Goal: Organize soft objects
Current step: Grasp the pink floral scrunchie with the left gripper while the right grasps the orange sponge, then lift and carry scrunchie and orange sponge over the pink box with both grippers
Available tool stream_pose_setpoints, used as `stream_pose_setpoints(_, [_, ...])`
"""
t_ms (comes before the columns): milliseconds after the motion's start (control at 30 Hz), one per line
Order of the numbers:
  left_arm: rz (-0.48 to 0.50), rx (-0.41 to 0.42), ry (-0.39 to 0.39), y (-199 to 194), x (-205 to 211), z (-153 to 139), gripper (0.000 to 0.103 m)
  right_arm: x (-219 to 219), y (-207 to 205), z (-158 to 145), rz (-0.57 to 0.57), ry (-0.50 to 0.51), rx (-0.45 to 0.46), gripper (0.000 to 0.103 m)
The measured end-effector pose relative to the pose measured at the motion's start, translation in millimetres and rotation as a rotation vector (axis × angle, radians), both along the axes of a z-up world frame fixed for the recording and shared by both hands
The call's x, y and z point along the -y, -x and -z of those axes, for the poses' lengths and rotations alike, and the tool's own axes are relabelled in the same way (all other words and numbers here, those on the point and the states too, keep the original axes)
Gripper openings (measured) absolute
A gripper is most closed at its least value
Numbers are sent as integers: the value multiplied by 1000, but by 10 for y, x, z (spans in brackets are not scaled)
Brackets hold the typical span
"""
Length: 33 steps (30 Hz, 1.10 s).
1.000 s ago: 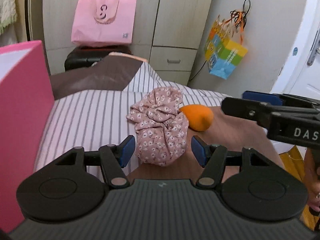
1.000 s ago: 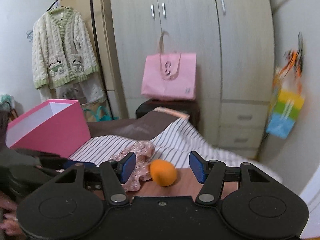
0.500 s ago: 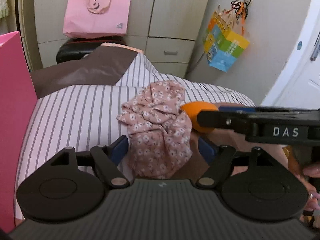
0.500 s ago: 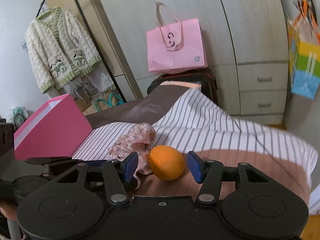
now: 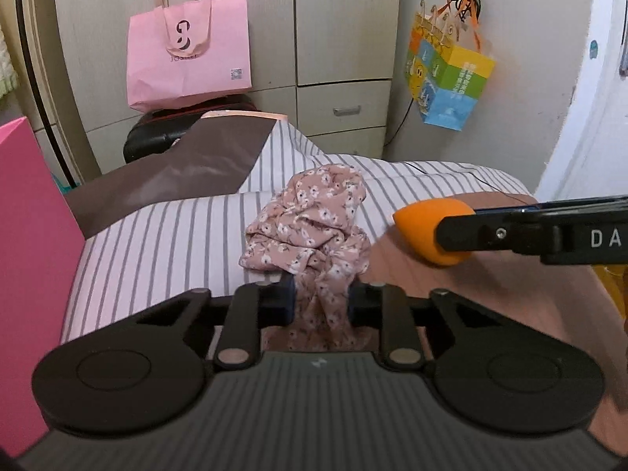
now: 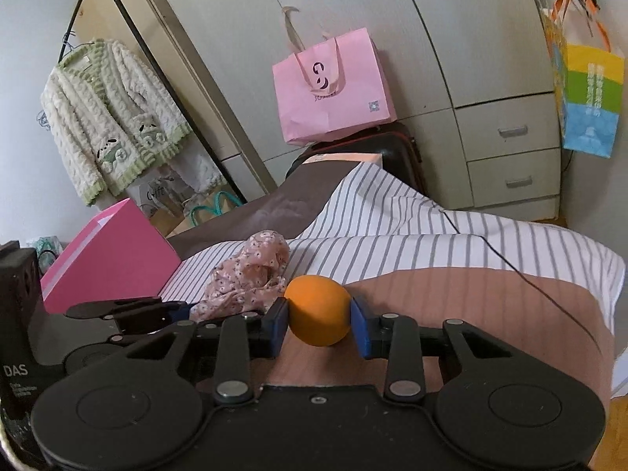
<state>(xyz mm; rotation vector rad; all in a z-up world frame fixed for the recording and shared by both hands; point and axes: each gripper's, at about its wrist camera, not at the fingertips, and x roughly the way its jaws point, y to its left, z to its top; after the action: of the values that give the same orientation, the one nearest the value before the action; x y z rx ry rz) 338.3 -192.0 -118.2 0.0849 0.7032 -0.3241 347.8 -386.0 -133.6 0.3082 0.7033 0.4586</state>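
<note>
On the striped bed (image 5: 165, 243) both tools are at work side by side. The left gripper (image 5: 320, 300) has its jaws pinched tight on the near end of the pink floral cloth (image 5: 310, 227), which lies bunched on the sheet. Just beside it, the right gripper (image 6: 318, 320) is closing its jaws on the orange sponge (image 6: 318, 316), blue pads pressing either side. A pink box (image 6: 110, 251) stands further left on the bed.
</note>
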Motion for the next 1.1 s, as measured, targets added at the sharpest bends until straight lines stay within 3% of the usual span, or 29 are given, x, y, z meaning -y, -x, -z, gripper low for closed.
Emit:
stream_pose_setpoints(567, [4, -5, 172, 609, -302, -171, 18, -75, 652, -159, 76, 148, 84, 38])
stream_pose_setpoints(867, [51, -6, 185, 1180, -465, -268, 18, -208, 1196, -154, 82, 198, 96, 38])
stream_pose_setpoints(1100, [96, -58, 180, 1614, -649, -325, 18, -454, 1622, -254, 46, 250, 129, 38])
